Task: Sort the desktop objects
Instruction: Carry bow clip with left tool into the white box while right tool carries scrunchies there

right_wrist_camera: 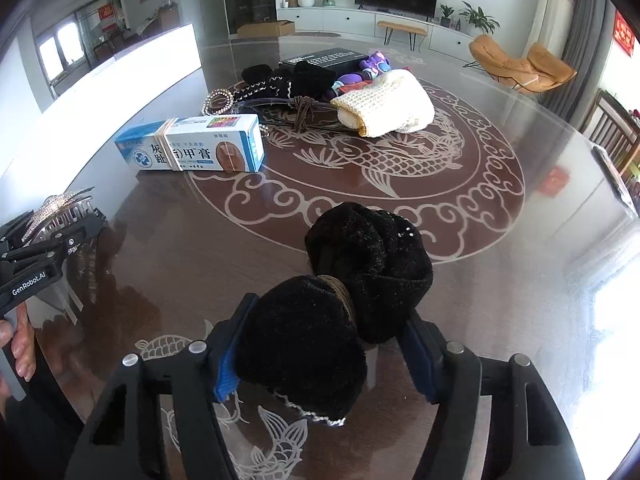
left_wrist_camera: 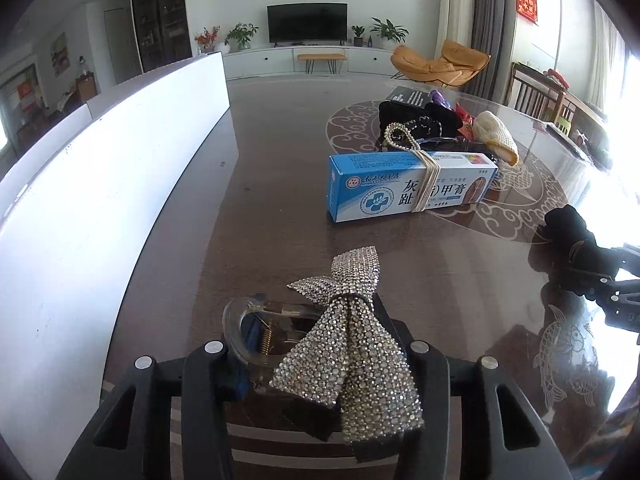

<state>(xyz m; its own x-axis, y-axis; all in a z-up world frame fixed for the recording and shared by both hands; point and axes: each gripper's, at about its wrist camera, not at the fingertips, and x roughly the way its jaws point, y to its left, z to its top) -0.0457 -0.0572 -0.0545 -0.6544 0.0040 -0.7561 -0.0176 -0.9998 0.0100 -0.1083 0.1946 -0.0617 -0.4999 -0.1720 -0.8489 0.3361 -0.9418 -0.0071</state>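
The right tool (right_wrist_camera: 320,360) clamps a black velvet bow (right_wrist_camera: 340,300), its long axis running away from the camera.

The left gripper (left_wrist_camera: 320,364) holds a rhinestone bow hair clip (left_wrist_camera: 352,344) between its fingers (left_wrist_camera: 208,384), the clear claw part at left. Beyond it on the dark glossy tabletop (left_wrist_camera: 280,184) lies a blue and white carton (left_wrist_camera: 408,184) bound with rubber bands. Behind the carton sits a heap of black fabric, beads and a cream knitted piece (left_wrist_camera: 498,136). At right the right gripper (left_wrist_camera: 600,276) carries a black velvet bow (left_wrist_camera: 568,224).
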